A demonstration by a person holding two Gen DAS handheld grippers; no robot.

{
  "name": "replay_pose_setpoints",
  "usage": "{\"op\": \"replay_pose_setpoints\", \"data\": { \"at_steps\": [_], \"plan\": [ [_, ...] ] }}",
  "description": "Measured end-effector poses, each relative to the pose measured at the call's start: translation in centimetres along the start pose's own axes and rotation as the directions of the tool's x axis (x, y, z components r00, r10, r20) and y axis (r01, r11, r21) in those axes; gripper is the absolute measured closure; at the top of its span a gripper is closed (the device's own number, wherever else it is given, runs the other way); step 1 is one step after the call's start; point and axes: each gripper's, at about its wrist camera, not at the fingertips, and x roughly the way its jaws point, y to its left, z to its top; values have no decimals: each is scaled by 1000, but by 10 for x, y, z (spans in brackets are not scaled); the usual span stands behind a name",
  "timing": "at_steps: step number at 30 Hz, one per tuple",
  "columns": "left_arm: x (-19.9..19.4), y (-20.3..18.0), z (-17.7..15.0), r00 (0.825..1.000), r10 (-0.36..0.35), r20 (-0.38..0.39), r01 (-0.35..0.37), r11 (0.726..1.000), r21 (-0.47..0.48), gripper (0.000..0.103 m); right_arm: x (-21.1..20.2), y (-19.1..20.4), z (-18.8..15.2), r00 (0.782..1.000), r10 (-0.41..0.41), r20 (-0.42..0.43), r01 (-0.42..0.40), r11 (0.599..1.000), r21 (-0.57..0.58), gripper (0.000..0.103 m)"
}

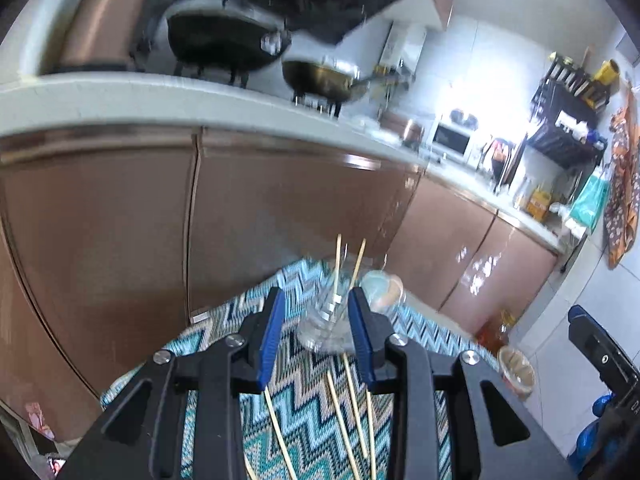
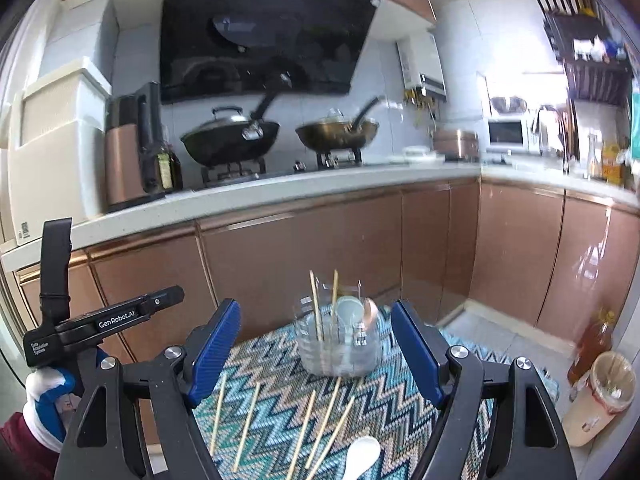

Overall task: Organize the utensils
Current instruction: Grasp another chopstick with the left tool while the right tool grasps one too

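A clear glass holder [image 2: 338, 346] stands at the far end of a zigzag-patterned cloth [image 2: 280, 412]. It holds two chopsticks [image 2: 316, 308] and two spoons [image 2: 348, 312]. Several loose chopsticks [image 2: 248, 420] and a white spoon [image 2: 362, 454] lie on the cloth in front of it. My right gripper [image 2: 316, 354] is open and empty, above the loose utensils. My left gripper [image 1: 316, 332] is open, its jaws on either side of the holder [image 1: 326, 320] in view, over loose chopsticks [image 1: 352, 408]. The left gripper's body also shows in the right wrist view [image 2: 100, 324].
Brown cabinet doors [image 2: 304, 256] and a white counter [image 2: 240, 196] with two woks on a stove stand behind the table. A bin [image 2: 604, 396] and an oil bottle [image 2: 592, 344] stand on the floor at right.
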Motion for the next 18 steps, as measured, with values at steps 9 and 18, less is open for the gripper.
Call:
{"op": "replay_pose_setpoints", "data": {
  "at_steps": [9,18],
  "plan": [
    [99,6,-42,942,-19,-334,10,1000,-28,72,86,-42,-51,955,64,-291,-34,994,107,62],
    [187,-15,-95,818,-28,-575,12,999,-31,73,175,-73,-96,830,136,-541,-19,976,217,76]
  ]
}}
